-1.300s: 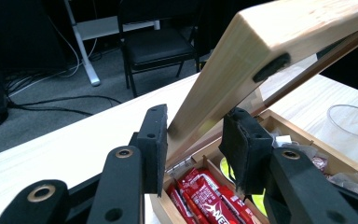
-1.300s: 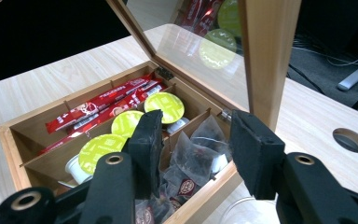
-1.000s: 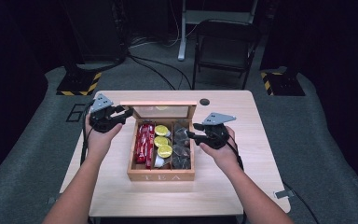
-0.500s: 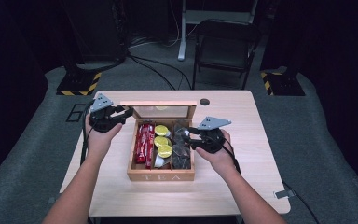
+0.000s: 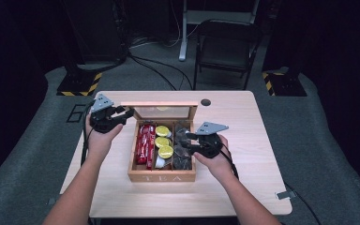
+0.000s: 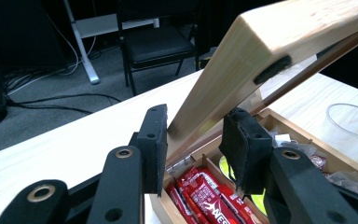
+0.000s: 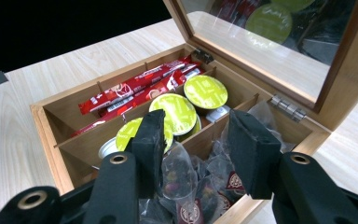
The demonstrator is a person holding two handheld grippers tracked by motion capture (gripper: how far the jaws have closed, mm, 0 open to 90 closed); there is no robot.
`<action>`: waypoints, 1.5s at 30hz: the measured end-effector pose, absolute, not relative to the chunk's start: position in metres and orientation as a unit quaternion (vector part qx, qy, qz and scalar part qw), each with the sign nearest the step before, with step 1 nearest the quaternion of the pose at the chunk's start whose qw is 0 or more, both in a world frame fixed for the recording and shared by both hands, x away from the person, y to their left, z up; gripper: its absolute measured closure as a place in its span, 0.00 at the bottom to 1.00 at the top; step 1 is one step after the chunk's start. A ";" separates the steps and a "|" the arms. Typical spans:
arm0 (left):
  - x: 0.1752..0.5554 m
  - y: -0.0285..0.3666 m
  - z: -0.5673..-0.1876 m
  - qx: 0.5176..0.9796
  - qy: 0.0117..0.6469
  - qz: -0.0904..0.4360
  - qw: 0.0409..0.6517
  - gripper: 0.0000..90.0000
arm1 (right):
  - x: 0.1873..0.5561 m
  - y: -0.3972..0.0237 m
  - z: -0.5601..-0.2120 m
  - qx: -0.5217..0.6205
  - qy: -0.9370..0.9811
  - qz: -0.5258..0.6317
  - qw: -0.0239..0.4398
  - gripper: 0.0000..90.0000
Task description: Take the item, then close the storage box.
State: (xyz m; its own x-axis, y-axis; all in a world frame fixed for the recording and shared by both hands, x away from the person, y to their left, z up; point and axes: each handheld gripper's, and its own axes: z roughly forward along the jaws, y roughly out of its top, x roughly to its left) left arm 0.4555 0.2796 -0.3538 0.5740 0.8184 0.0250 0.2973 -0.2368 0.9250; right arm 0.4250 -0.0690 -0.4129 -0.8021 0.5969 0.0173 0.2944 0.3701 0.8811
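A wooden tea box (image 5: pixel 161 177) stands mid-table with its glass-windowed lid (image 5: pixel 161 104) raised. My left gripper (image 5: pixel 126 112) is shut on the lid's left corner; up close the lid's edge (image 6: pixel 261 42) runs between the pads of the left gripper (image 6: pixel 198 116). My right gripper (image 5: pixel 187 143) is over the right compartment, which holds clear tea bags (image 5: pixel 183 157). One pyramid tea bag (image 7: pixel 179 170) sits between the pads of the right gripper (image 7: pixel 196 126). Red sachets (image 7: pixel 135 88) fill the left compartment and green-topped capsules (image 7: pixel 177 109) the middle one.
The box rests on a pale wooden table (image 5: pixel 243 140) with a black round hole (image 5: pixel 206 101) behind the lid. A clear round rim (image 6: pixel 354 121) lies on the table past the box. A folding chair (image 5: pixel 225 47) stands beyond the far edge.
My right gripper has drifted slightly toward the box's front over the tea bag compartment. The left gripper and the lid have stayed put.
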 end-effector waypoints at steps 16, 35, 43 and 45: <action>0.456 0.280 -0.354 0.739 0.377 0.266 0.491 0.68 | 0.429 -0.061 -0.433 0.278 0.823 0.476 0.133 0.65; 0.455 0.280 -0.354 0.741 0.377 0.265 0.489 0.68 | 0.438 -0.049 -0.448 0.285 0.832 0.464 0.108 0.62; 0.455 0.280 -0.354 0.741 0.377 0.264 0.488 0.68 | 0.439 -0.047 -0.457 0.289 0.838 0.451 0.101 0.61; 0.455 0.280 -0.354 0.742 0.377 0.264 0.488 0.68 | 0.439 -0.047 -0.460 0.293 0.838 0.450 0.098 0.61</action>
State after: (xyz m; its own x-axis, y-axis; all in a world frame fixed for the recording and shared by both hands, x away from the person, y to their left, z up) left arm 0.4546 0.2798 -0.3536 0.5772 0.8163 0.0241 0.3010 -0.2401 0.9229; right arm 0.4391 -0.0471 -0.4595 -0.8085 0.5800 0.0993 0.4032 0.4232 0.8114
